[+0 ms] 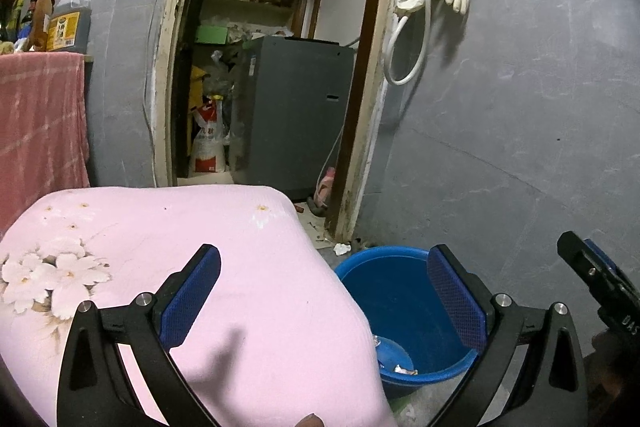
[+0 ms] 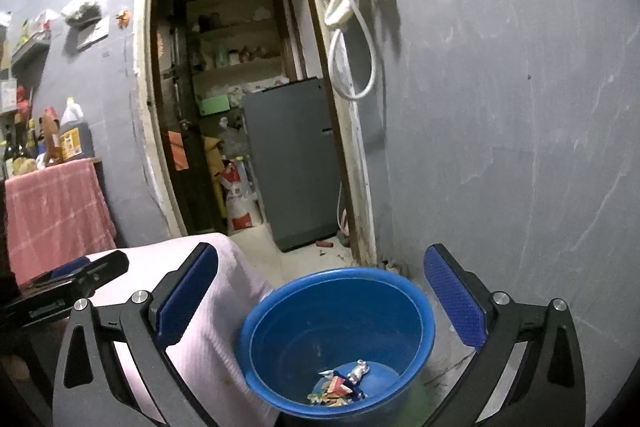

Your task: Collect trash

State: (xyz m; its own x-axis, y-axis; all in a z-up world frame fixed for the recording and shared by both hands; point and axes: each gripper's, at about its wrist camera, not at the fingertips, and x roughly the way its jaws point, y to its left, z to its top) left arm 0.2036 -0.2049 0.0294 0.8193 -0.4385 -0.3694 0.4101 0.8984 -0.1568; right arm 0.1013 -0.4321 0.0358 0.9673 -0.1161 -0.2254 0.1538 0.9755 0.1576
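Observation:
A blue plastic bucket (image 2: 280, 311) stands on the floor beside a table draped in a pink floral cloth (image 1: 180, 227). Several crumpled wrappers (image 2: 340, 383) lie at its bottom. My right gripper (image 2: 320, 291) is open and empty, held above the bucket's mouth. My left gripper (image 1: 324, 291) is open and empty, over the table's right edge, with the bucket (image 1: 400, 291) below and to its right. The right gripper's finger (image 1: 592, 271) shows at the right edge of the left wrist view. The left gripper (image 2: 80, 275) shows at the left of the right wrist view.
A grey wall (image 2: 520, 147) rises right behind the bucket. An open doorway (image 2: 240, 107) leads to a storeroom with a grey appliance (image 1: 296, 115) and sacks. A white scrap (image 1: 342, 248) lies on the floor by the door frame. A pink towel (image 1: 40, 123) hangs at the left under bottles.

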